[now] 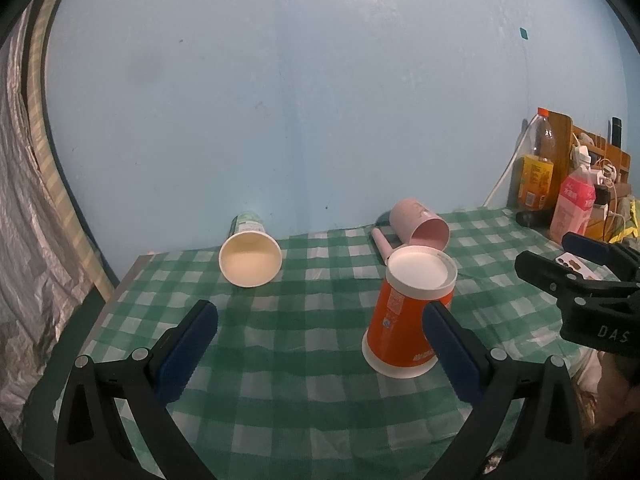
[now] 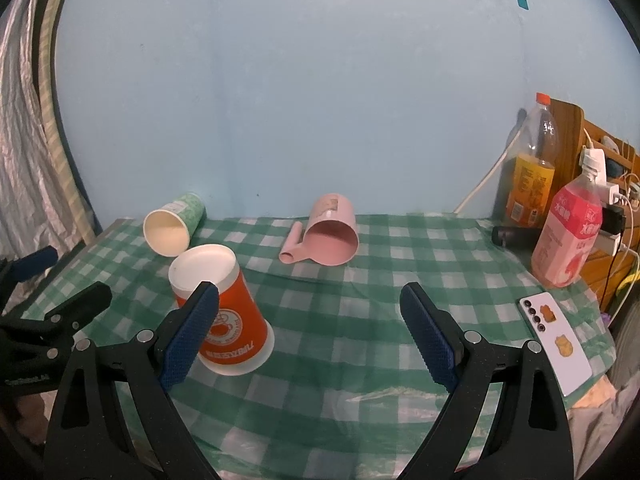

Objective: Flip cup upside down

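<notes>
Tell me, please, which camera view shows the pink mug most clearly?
The right wrist view: the pink mug lies on its side, with mouth and handle in full view. In the left wrist view it sits farther back, partly hidden by the orange cup.

Dim bluish light, heavy fisheye edges
</notes>
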Available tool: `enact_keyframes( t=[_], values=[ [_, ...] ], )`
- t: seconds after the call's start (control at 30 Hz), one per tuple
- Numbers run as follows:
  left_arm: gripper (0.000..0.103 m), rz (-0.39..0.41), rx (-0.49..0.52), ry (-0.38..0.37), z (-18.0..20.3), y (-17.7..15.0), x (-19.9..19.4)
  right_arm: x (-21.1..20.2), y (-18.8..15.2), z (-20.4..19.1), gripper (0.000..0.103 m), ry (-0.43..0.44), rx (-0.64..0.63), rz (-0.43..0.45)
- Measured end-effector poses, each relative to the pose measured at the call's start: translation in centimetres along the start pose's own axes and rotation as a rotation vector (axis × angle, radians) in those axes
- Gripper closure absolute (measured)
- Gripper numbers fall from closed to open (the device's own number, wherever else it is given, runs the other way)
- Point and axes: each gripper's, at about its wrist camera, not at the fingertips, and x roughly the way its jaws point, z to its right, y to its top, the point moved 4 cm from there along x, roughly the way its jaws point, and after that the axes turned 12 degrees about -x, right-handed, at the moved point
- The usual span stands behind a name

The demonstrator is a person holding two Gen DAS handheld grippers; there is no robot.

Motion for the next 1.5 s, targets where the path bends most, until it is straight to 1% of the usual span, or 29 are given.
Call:
enact_keyframes(
  t=[0.33, 0.5, 0.6, 0.97, 1.5],
  values=[
    [0.0, -0.01, -0.005, 0.003, 0.08, -0.26, -0.23, -0.01, 0.21, -0.37, 0.012, 0.006, -0.016, -0.006],
    [0.0, -0.013, -0.004, 0.018, 0.0, -0.27, -0.1, 0.01, 0.22, -0.49, 0.012, 0.005, -0.017, -0.006],
    [0.0, -0.026, -0.003, 0.017, -0.11, -0.31, 0.16, 0.03, 0.22, -0.49, 0.012, 0.006, -0.015, -0.006],
    [0.0, -0.03, -0.009, 0.025, -0.55, -0.15, 0.58, 0.0, 0.19, -0.65, 0.012, 0.012, -0.018, -0.006],
    [0.0, -0.036, -0.015, 0.014, -0.52, -0.11, 0.34, 0.06, 0.09, -0.89, 0.012, 0.015, -0.023, -0.01]
  ],
)
